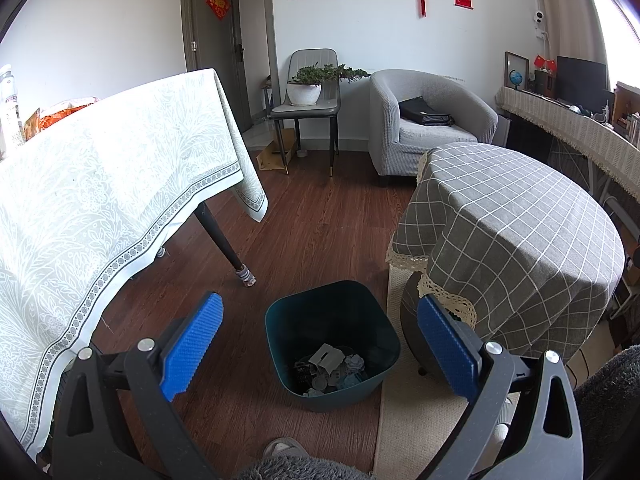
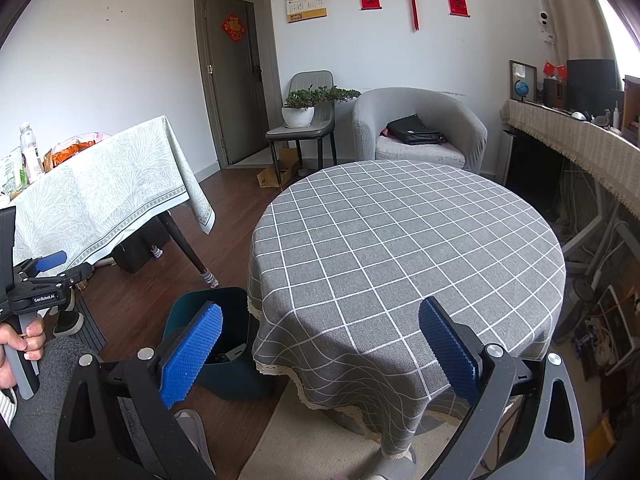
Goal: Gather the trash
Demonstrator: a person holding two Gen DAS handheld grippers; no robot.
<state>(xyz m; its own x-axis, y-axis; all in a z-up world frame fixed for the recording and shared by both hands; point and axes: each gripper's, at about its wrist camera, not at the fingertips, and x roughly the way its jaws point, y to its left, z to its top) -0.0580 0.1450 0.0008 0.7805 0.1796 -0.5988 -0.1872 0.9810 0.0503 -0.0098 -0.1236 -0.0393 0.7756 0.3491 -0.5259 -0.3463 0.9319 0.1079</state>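
A dark teal trash bin (image 1: 334, 344) stands on the wood floor beside the round table. It holds several crumpled papers and scraps (image 1: 330, 368). My left gripper (image 1: 320, 340) is open and empty, held above and in front of the bin. My right gripper (image 2: 320, 344) is open and empty over the near edge of the round table with the grey checked cloth (image 2: 404, 240). The bin also shows in the right wrist view (image 2: 224, 344) at the table's left, partly hidden by my left finger. The left gripper (image 2: 48, 270) shows at the far left there, in the person's hand.
A rectangular table with a pale green patterned cloth (image 1: 100, 184) stands at the left, with a bottle (image 2: 30, 152) and snack packs on it. A grey armchair (image 2: 420, 128) with a black bag, a chair with a potted plant (image 2: 300, 112), and a cluttered sideboard (image 2: 580, 140) stand behind.
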